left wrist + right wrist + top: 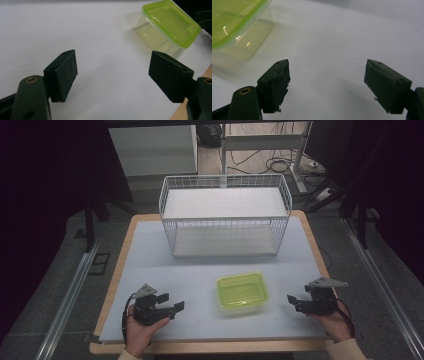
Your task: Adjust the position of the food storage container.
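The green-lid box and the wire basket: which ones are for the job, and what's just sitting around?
For the job:
- green-lid box, between both grippers
- left gripper, fingers open
- right gripper, fingers open

Possibly for it, otherwise just sitting there:
- white wire basket, empty, at the table's far side

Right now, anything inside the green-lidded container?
Looks empty. Through the clear walls of the container only bare plastic and the white table beneath show. The green lid is shut and tinted, so the middle of the floor is partly veiled.
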`<move>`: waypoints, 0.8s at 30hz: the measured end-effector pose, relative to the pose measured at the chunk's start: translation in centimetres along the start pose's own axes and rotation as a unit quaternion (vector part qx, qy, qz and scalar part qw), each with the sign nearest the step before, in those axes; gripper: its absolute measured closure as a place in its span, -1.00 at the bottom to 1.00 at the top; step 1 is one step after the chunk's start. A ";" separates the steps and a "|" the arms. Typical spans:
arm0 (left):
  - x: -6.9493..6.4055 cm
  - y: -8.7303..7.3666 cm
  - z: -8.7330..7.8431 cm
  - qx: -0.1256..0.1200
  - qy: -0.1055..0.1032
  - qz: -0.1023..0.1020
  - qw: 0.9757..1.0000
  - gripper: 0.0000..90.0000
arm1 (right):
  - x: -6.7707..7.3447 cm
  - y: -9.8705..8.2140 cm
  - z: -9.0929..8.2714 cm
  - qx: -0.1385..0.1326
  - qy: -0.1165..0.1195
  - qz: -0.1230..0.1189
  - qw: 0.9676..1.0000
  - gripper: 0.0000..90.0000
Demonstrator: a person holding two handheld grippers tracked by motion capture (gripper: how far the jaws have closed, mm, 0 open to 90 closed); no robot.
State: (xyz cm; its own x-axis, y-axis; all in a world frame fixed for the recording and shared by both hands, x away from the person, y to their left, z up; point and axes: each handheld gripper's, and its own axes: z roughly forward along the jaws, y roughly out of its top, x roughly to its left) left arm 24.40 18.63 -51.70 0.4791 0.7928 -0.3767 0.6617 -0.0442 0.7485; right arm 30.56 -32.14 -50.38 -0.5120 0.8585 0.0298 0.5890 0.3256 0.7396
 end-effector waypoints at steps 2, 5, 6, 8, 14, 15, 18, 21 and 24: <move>-0.2 0.0 0.1 0.001 -0.002 0.003 1.000 -0.50 | 0.0 0.1 -0.2 -0.006 0.002 0.002 1.000 -0.53; -0.2 -0.1 0.2 0.006 -0.002 0.004 1.000 -0.50 | 0.1 0.3 -0.3 -0.011 0.005 -0.002 1.000 -0.51; -0.1 -0.1 0.2 0.006 -0.002 0.004 1.000 -0.50 | 0.1 0.3 -0.3 -0.010 0.006 -0.004 1.000 -0.50; -0.1 -0.1 0.2 0.006 -0.001 0.005 1.000 -0.50 | 0.1 0.3 -0.3 -0.010 0.007 -0.006 1.000 -0.48; 0.2 -0.1 0.1 0.007 0.004 0.001 1.000 -0.50 | 0.0 0.6 -0.6 -0.015 0.024 0.011 1.000 -0.29; 0.2 -0.1 0.1 0.007 0.004 0.001 1.000 -0.50 | 0.0 0.6 -0.6 -0.015 0.024 0.011 1.000 -0.29; 0.3 -0.1 0.2 0.008 0.005 0.001 1.000 -0.50 | -0.1 0.7 -0.7 -0.014 0.031 0.016 0.999 -0.18; 0.4 -0.1 0.1 0.007 0.004 -0.001 1.000 -0.50 | -0.2 0.7 -0.8 -0.013 0.038 0.015 0.999 -0.01; 0.1 -0.1 0.0 0.004 0.005 -0.002 1.000 -0.50 | 0.0 1.2 -1.3 -0.009 0.048 0.018 0.999 0.42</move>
State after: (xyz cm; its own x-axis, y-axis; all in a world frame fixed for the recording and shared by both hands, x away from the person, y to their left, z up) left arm 24.41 18.76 -51.81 0.4710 0.7992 -0.3734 0.6682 -0.0469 0.7425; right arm 30.49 -32.28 -48.64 -0.5490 0.8271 0.1208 0.5971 0.2869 0.7491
